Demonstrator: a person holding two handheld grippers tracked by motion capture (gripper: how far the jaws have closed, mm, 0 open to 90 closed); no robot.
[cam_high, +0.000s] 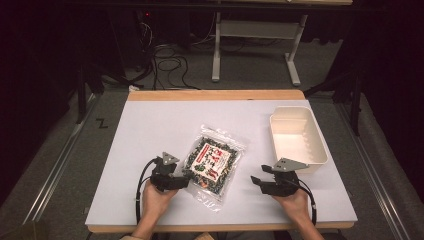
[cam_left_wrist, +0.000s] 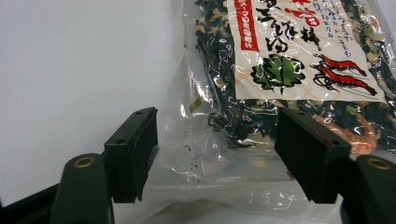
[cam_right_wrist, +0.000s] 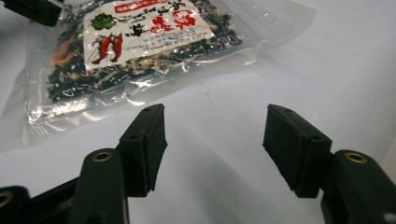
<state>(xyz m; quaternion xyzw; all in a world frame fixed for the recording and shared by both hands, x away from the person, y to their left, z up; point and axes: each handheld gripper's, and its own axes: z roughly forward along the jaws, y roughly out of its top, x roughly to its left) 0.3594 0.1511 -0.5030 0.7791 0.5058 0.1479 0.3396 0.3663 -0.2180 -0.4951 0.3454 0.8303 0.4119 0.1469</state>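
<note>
A clear plastic bag of dried dark greens with a white and red printed label (cam_high: 212, 162) lies flat on the white mat, near its middle. My left gripper (cam_high: 182, 181) sits at the bag's near left edge. In the left gripper view the jaws (cam_left_wrist: 215, 154) stand apart, with the bag's (cam_left_wrist: 299, 60) crinkled clear corner lying between them; the pads do not press on it. My right gripper (cam_high: 257, 181) rests to the right of the bag, apart from it. Its jaws (cam_right_wrist: 215, 144) are open over bare mat, and the bag (cam_right_wrist: 140, 42) lies farther off at upper left.
An empty white plastic bin (cam_high: 320, 150) stands at the right side of the white mat (cam_high: 150, 130), just beyond my right gripper. A wooden table edge (cam_high: 215, 95) runs along the back. Cables and a table frame lie on the floor behind.
</note>
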